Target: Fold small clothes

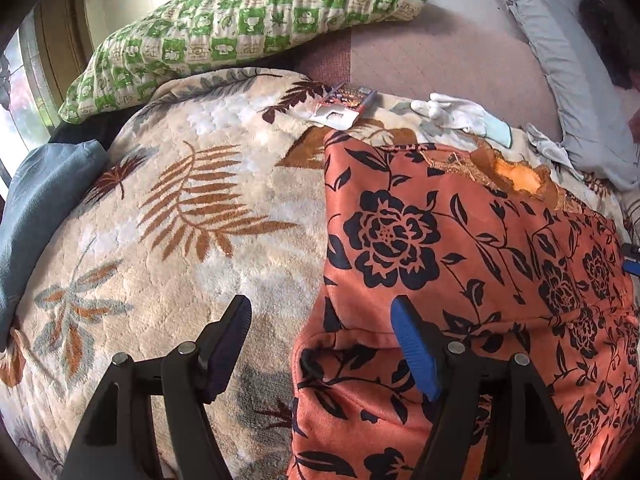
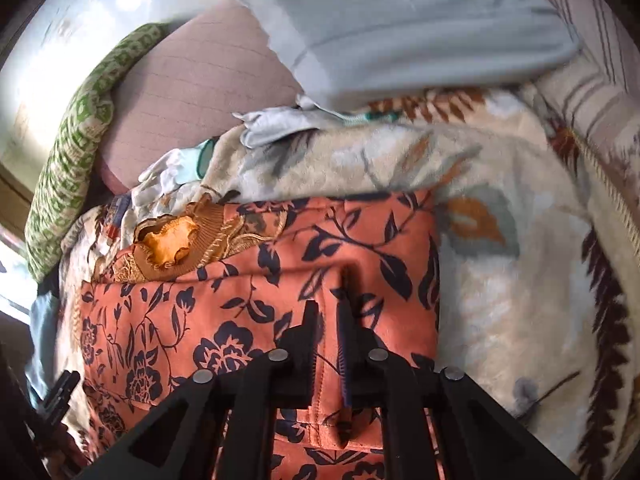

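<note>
An orange garment with black flowers (image 1: 460, 248) lies on a cream leaf-print blanket (image 1: 168, 208); it also shows in the right wrist view (image 2: 240, 300). Its knitted brown collar (image 1: 516, 172) lies at the far end. My left gripper (image 1: 322, 320) is open and empty, jaws wide, over the garment's left edge, with the blue finger (image 1: 412, 344) above the cloth. My right gripper (image 2: 330, 320) is shut on a fold of the garment, near its right side. A tip of the left gripper (image 2: 60, 396) shows at the right wrist view's lower left.
A green checked pillow (image 1: 248, 24) lies at the back left, a grey pillow (image 1: 560, 60) at the back right. A blue-grey cloth (image 1: 44, 208) sits at the left. White gloves (image 1: 460, 114) and a small packet (image 1: 340, 106) lie beyond the garment.
</note>
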